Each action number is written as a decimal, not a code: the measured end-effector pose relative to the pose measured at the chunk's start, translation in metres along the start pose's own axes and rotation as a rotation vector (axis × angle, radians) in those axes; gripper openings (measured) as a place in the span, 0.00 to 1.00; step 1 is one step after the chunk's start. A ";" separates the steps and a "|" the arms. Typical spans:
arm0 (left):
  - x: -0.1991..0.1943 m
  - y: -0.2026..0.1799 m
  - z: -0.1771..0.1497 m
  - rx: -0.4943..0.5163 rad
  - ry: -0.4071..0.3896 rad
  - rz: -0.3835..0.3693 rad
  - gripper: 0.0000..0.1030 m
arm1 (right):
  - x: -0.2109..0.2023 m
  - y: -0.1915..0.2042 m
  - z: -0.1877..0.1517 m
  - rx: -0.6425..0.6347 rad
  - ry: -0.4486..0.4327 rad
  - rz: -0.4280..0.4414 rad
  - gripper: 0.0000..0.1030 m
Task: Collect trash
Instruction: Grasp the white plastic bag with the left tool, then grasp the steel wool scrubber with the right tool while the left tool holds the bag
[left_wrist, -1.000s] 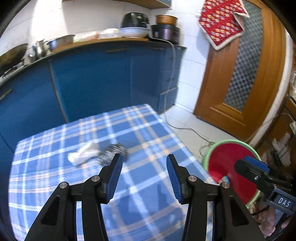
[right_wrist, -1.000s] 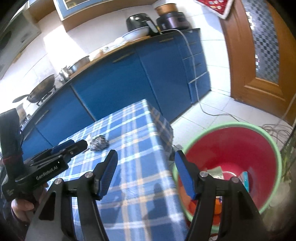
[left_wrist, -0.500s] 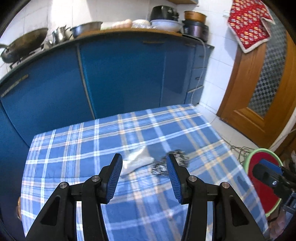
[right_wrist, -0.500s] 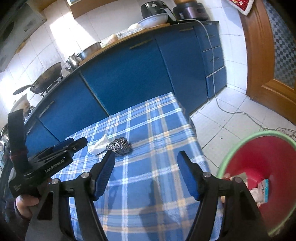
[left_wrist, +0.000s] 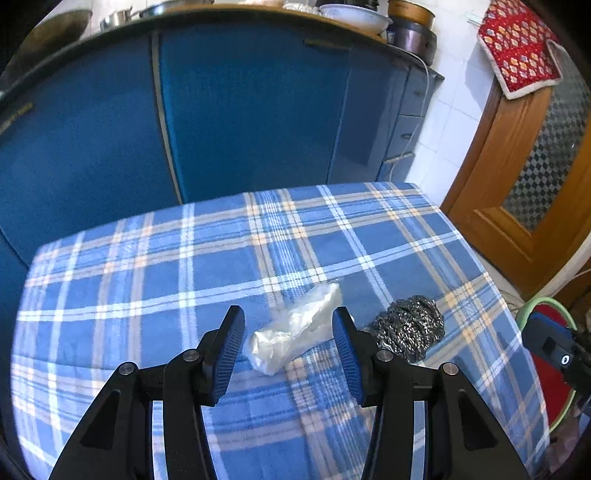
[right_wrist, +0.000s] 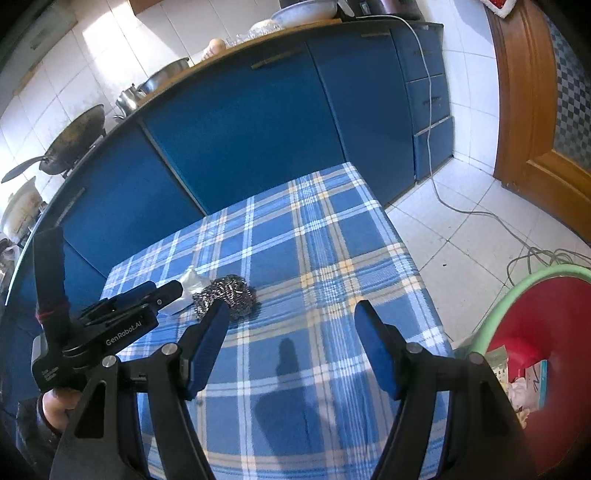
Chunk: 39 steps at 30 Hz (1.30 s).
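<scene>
- While some litter already lies in the red bin (right_wrist: 524, 343) beside the counter (left_wrist: 110, 280), a crumpled plastic wrapper (left_wrist: 295, 328) and a steel scourer (left_wrist: 410, 325) remain on it
- left hand-held gripper (left_wrist: 288, 347) spread, framing the wrapper, not pinching; right hand-held gripper (right_wrist: 291, 347) spread, empty

Pretty standard home kitchen: a run of deep blue cabinets (left_wrist: 240, 110) under a wooden counter with a wok (right_wrist: 74, 144) and pots on top. White tiled walls (right_wrist: 55, 74) catching sunlight, white tile floor (right_wrist: 461, 229) with a cable (right_wrist: 480, 214) snaking across it, wooden door (left_wrist: 535, 177) off the tabletop's (left_wrist: 147, 277) right edge, blue plaid cloth over it.
</scene>
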<state>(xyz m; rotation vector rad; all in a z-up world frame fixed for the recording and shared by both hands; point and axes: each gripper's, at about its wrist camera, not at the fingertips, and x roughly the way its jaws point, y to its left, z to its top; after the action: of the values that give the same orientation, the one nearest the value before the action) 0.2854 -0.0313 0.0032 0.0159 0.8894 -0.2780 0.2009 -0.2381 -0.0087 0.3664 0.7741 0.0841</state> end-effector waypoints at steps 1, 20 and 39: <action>0.003 0.001 0.001 -0.008 0.005 -0.010 0.49 | 0.003 0.000 0.001 -0.001 0.003 -0.002 0.70; 0.023 0.002 -0.003 0.002 0.022 -0.055 0.35 | 0.030 0.002 0.001 -0.008 0.049 -0.010 0.70; -0.010 0.038 -0.022 -0.183 -0.039 0.062 0.31 | 0.056 0.048 0.000 -0.131 0.073 0.040 0.70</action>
<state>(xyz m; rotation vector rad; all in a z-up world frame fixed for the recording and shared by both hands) 0.2719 0.0101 -0.0071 -0.1311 0.8709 -0.1377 0.2438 -0.1815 -0.0296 0.2553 0.8286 0.1863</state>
